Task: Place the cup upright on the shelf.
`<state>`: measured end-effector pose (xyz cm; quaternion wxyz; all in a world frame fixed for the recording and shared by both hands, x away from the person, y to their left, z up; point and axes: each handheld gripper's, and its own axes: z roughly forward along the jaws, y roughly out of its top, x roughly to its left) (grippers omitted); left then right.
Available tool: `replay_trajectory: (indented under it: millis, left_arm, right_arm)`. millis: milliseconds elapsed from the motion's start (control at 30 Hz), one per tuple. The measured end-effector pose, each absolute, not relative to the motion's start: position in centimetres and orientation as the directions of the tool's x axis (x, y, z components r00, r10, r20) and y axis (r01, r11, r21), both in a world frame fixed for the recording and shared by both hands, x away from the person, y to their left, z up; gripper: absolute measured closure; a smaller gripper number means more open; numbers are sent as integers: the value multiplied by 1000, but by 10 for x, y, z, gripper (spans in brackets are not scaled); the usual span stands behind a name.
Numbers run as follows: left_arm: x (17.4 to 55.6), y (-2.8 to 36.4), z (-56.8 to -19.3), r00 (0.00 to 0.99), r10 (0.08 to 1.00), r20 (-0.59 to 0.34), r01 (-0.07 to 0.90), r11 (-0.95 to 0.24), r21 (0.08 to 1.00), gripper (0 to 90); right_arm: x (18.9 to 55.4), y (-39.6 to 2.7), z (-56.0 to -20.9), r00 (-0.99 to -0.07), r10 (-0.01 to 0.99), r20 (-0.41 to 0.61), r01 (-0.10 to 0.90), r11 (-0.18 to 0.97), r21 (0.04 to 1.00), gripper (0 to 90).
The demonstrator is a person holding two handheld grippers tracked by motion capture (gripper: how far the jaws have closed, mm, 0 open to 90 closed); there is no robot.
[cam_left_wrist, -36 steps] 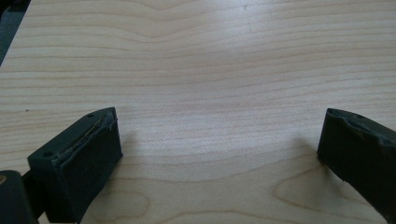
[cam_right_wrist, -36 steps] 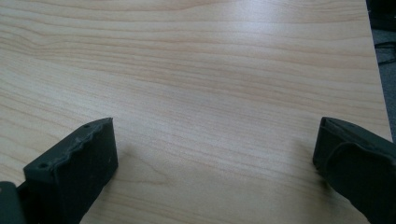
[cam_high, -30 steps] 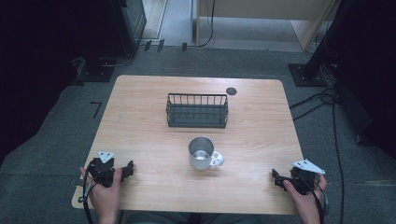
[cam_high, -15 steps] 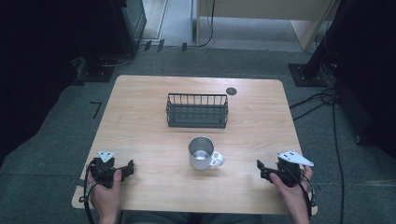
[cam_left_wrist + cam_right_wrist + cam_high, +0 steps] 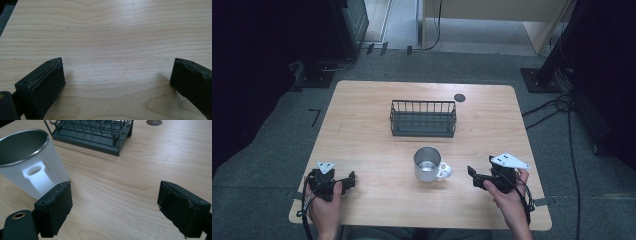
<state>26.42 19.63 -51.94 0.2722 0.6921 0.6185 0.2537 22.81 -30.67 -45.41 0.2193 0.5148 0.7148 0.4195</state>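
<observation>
A white mug [image 5: 428,165] with a steel inside stands upright near the table's middle, its handle [image 5: 445,172] turned right. In the right gripper view the mug [image 5: 30,162] rises just beyond the left jaw, handle [image 5: 37,178] facing me. My right gripper [image 5: 473,177] is open, a short way right of the handle, with only bare wood between its jaws. My left gripper [image 5: 352,179] rests open at the front left, its jaws spread over bare wood [image 5: 115,75].
A dark wire basket [image 5: 423,119] stands behind the mug; in the right gripper view the basket [image 5: 95,132] is at the top. A round cable hole [image 5: 459,97] lies at the back right of the wooden table [image 5: 362,130]. Cables run on the floor at right.
My right gripper has moved left along the front of the table toward the mug's handle. The left gripper has stayed in place.
</observation>
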Motion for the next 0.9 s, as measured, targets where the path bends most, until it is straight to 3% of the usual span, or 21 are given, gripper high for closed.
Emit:
replay_trajectory:
  millis: [567, 900]
  left_arm:
    - [264, 196, -519, 106, 994, 14, 718, -86, 691, 0]
    - [264, 196, -519, 106, 994, 14, 718, -86, 691, 0]
  right_arm:
    - [234, -266, -444, -480, 865, 147, 534, 155, 831, 0]
    - [241, -239, -444, -551, 815, 181, 528, 173, 831, 0]
